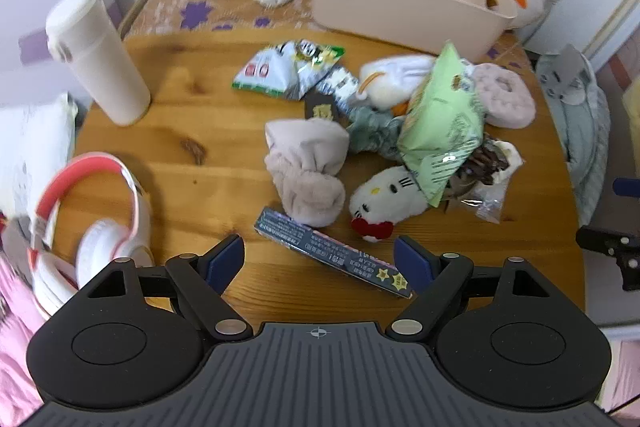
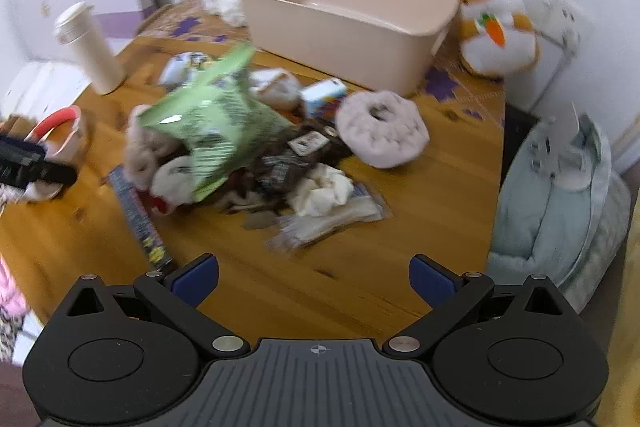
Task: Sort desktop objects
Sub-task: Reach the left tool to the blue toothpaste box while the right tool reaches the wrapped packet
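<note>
Both pictures are bright, with soft, even light; shadows on the wooden table (image 1: 200,99) are faint and fuzzy; a small white shine sits on the green snack bag (image 1: 444,131) in both views; the left wrist picture is mostly sharp in the middle, but the headphones (image 1: 92,223) at the lower left look smeared; the right wrist picture is blurry almost everywhere; the corners go dark and round, and straight edges bend near the sides.
</note>
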{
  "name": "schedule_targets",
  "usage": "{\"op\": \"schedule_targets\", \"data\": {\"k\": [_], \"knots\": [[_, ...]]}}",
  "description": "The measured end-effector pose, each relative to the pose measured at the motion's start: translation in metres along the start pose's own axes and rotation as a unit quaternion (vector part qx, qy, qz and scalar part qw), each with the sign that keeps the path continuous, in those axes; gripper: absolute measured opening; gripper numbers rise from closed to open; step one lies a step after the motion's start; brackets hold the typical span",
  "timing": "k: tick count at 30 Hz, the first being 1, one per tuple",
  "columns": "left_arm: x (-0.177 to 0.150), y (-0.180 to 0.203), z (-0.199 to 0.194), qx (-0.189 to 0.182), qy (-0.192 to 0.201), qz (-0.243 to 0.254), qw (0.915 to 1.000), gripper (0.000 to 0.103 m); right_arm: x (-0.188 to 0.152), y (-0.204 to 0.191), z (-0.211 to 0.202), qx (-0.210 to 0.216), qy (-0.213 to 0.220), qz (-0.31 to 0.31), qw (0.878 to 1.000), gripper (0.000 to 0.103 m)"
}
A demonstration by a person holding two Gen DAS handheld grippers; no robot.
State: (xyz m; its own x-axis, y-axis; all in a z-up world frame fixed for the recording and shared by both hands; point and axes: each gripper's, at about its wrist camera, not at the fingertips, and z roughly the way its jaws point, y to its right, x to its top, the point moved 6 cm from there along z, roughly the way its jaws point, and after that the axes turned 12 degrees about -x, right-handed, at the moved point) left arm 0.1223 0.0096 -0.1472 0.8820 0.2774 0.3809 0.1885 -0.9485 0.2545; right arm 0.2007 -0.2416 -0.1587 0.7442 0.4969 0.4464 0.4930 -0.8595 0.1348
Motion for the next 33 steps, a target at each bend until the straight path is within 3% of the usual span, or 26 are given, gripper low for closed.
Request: {"op": "schedule_targets", "data": {"k": [5, 9, 18, 27, 33], "knots": [[-0.005, -0.011, 0.024, 0.0, -0.004, -0.041, 0.9992, 0.083, 0.007, 0.008, 0.033, -0.013, 0.002, 0.041, 0.999, 0.099], [-0.009, -0.019, 0.05, 0.013, -0.021, -0.065, 0.9976, 0.068, 0.013, 0.0, 0.058, -0.016, -0.005, 0.041, 0.999, 0.096], [-0.012, -0.024, 0.084, 0.016, -0.043, -0.101, 0.9938, 0.068, 0.01, -0.021, 0.105, -0.049, -0.043, 0.029, 0.997, 0.092], [-0.011, -0.018, 0.111, 0.036, -0.047, -0.129, 0.9898, 0.068, 0.006, -0.021, 0.135, -0.066, -0.069, 0.105, 0.99, 0.087], [-0.016, -0.021, 0.124, 0.046, -0.057, -0.143, 0.987, 0.055, 0.005, -0.017, 0.139, -0.083, -0.062, 0.132, 0.986, 0.082]]}}
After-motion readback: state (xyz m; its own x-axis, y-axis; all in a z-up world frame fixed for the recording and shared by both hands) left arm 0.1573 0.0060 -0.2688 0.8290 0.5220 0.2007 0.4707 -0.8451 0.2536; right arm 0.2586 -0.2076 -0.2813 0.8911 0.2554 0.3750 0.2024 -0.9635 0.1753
